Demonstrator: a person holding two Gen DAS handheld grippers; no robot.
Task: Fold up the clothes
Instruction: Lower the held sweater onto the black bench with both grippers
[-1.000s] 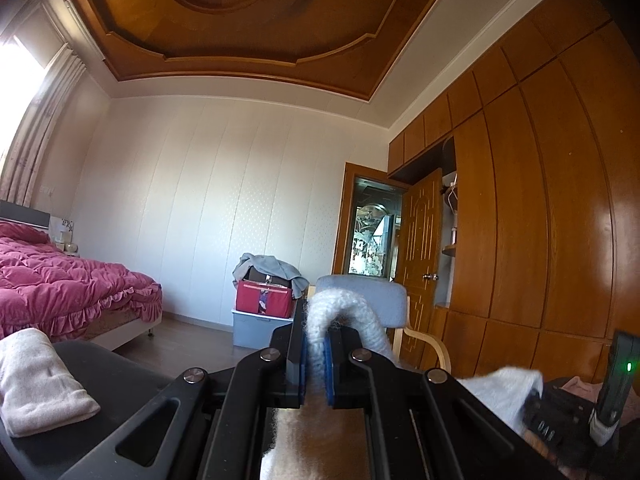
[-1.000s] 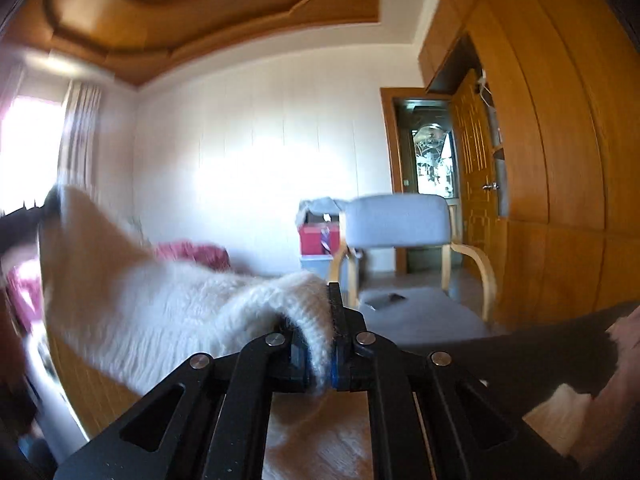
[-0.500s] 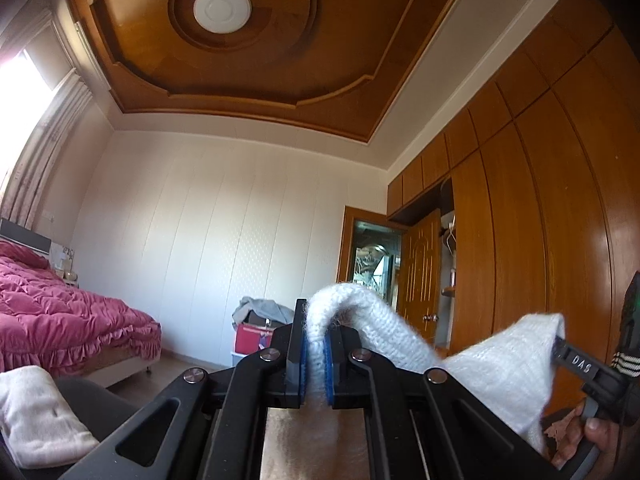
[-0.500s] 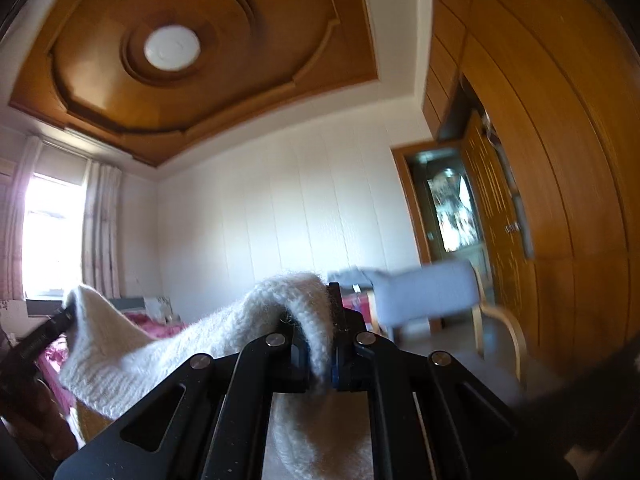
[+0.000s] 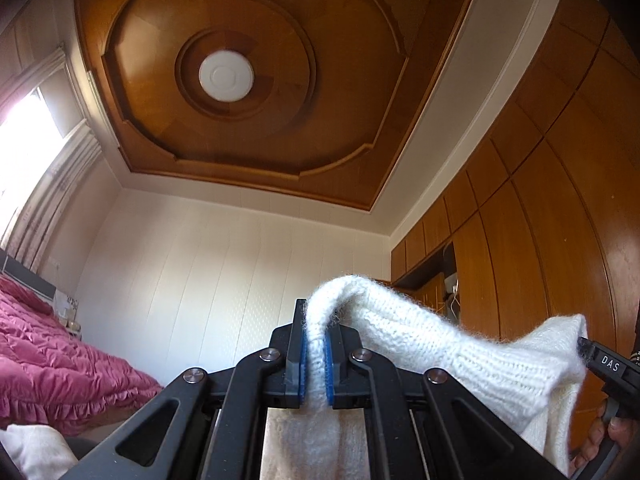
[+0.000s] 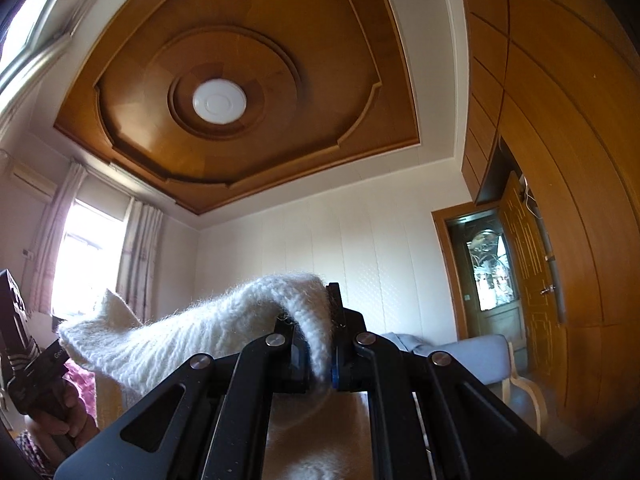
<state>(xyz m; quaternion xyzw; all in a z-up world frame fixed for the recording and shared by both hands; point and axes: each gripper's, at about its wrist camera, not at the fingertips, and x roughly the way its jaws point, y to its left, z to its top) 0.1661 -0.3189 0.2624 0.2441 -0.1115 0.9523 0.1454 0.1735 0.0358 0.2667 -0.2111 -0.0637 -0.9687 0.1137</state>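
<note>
L gripper and R gripper each clamp the white knit sweater (ceiling lamp overhead); R body reads "DAS".

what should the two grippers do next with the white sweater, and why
Probably lower both together to lay it flat. The left gripper and right gripper are each shut on the white knit sweater, held up toward the ceiling with its edge stretched between them, so it looks ready to set down.
</note>
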